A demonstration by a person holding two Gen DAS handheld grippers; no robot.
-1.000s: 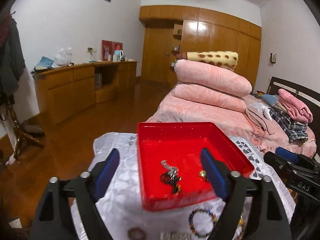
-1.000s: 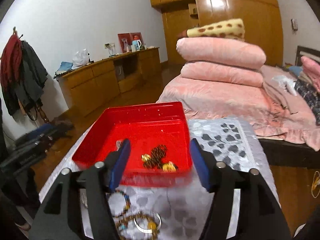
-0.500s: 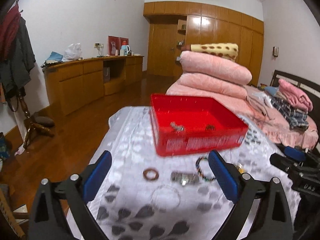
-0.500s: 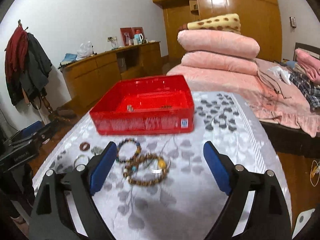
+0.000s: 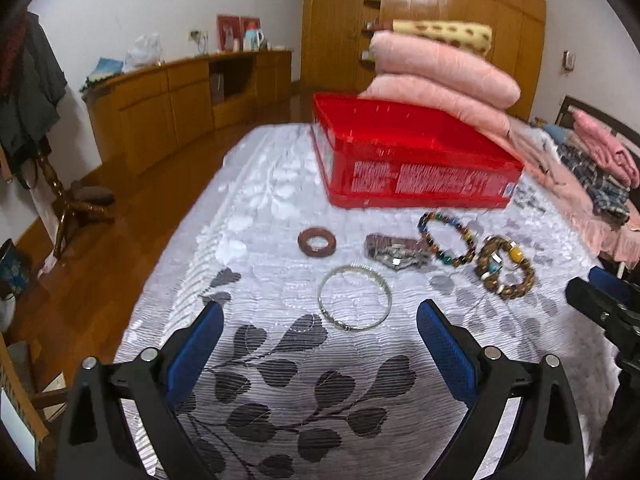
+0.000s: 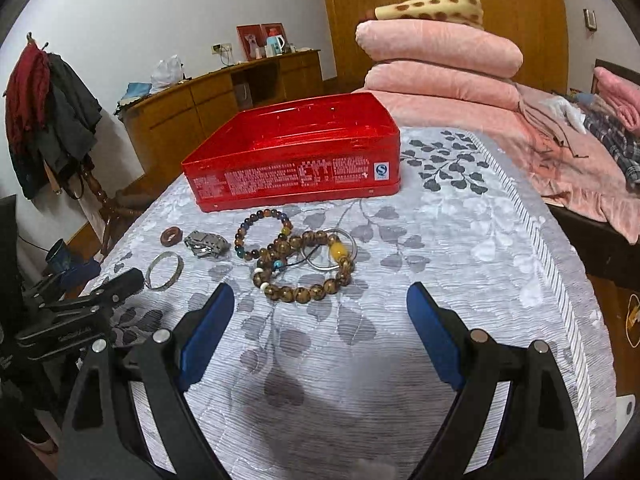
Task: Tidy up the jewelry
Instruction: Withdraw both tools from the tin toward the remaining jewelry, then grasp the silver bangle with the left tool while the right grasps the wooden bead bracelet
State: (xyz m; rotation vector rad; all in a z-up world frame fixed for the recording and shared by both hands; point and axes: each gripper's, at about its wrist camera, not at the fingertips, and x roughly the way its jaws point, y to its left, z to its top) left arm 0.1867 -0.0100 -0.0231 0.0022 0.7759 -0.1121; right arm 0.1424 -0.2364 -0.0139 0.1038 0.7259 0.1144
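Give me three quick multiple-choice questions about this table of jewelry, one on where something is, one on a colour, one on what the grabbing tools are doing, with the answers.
1. Where does the plain silver bangle lie?
A. inside the red tin
B. on the cloth in front of the left gripper
C. on the pink bedding

2. What colour is the tin?
A. red
B. green
C. white

3. What state are the two grippers in?
A. both shut on bracelets
B. one holds the tin
C. both open and holding nothing

Answers: 1 B, the bangle rests on the patterned cloth between the left gripper's spread fingers and the tin. 2 A, its walls are bright red with white print. 3 C, the blue fingers of the left gripper and of the right gripper stand wide apart with only cloth between them.
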